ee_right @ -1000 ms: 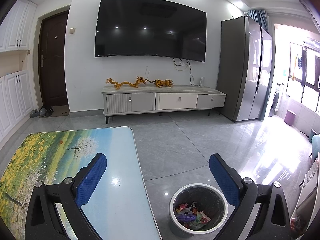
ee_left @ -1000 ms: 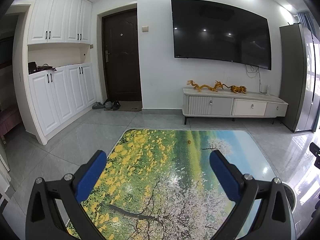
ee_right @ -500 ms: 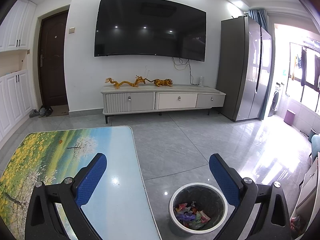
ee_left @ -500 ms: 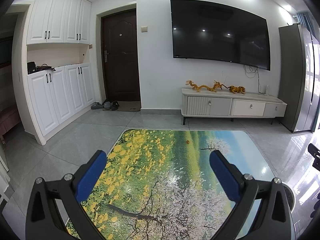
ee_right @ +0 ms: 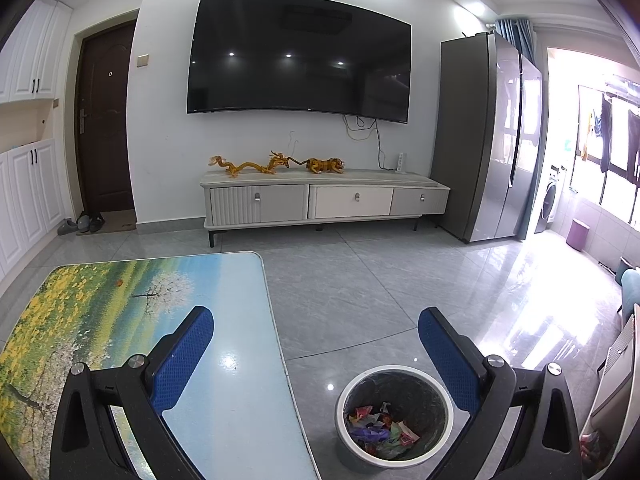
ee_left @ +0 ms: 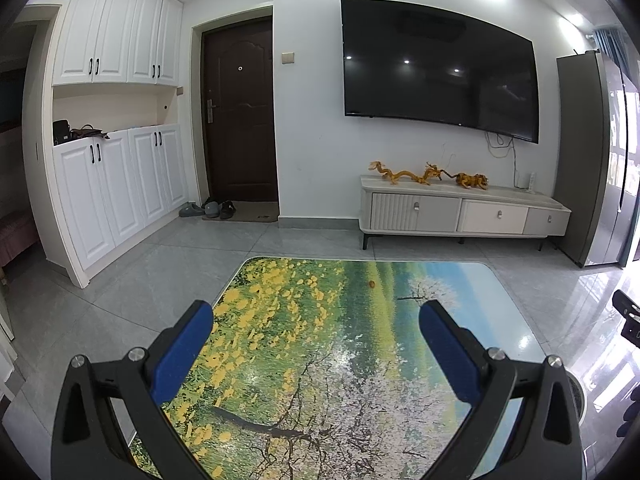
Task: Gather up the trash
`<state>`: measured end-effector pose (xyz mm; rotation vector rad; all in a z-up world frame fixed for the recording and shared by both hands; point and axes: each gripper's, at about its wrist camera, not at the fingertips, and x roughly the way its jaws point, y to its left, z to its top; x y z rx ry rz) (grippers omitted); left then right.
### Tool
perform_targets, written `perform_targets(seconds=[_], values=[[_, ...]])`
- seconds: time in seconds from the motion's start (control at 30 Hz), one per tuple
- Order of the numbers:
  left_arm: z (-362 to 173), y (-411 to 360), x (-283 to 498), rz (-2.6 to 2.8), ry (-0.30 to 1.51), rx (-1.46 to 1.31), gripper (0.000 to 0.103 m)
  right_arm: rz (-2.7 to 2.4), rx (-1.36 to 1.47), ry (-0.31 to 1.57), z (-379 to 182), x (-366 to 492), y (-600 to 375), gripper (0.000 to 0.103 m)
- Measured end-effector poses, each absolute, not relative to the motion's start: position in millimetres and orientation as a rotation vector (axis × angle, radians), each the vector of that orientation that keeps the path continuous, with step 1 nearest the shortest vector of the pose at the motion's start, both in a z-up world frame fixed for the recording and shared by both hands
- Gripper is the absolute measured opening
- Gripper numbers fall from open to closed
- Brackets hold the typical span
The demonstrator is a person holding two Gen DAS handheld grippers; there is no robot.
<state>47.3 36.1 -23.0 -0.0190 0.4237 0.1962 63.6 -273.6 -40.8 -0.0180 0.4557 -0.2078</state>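
A round white-rimmed trash bin stands on the grey floor to the right of the table, holding several crumpled colourful wrappers. My right gripper is open and empty, held above the table's right edge and the bin. My left gripper is open and empty above the table with a landscape-print top. A small orange speck lies on the far part of the table; it also shows in the right wrist view.
A TV stand with golden dragon figures is against the far wall under a large TV. A grey fridge stands right. White cabinets and a dark door are left, shoes by the door.
Both views shifted only slightly; the grippers stay open and empty and nothing on the table or in the bin moved.
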Motion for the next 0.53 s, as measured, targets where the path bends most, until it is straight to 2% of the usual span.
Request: perform_targets(seconds=[0.53], values=[[-21.5,39.3,46.7,0.189,0.422,-0.041,0.103,-0.217,-0.025,0.451,-39.5,58.0,-277.5,0.103]])
